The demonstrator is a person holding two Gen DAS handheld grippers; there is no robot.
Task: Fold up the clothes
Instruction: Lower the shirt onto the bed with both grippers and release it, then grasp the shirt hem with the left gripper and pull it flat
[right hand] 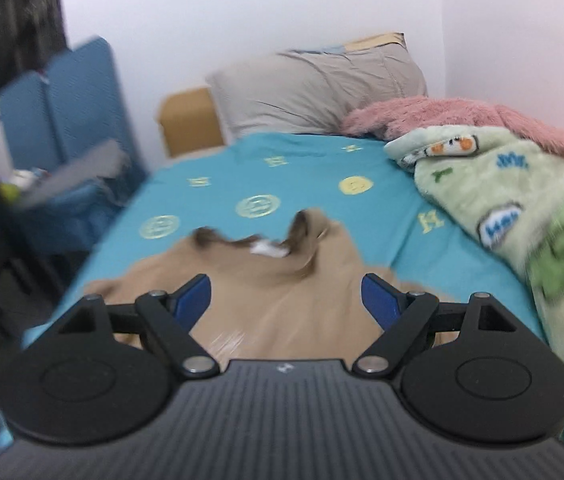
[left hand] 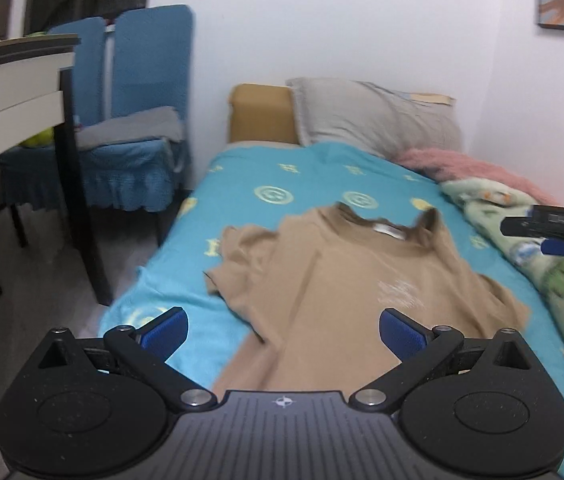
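Both the left gripper (left hand: 283, 334) and right gripper (right hand: 285, 300) hang wide open and empty above the tan shirt (left hand: 345, 280) sprawled on the bed (left hand: 250, 176), whose bunched left sleeve could fold in crooked.

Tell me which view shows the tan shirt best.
The left wrist view: the shirt lies sharp there, collar, label and a sleeve visible. In the right wrist view it is blurred and partly hidden by the gripper.

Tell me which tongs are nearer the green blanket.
Right. The right tongs hang over the green blanket's edge; the left tongs hover above the tan shirt, further from the blanket.
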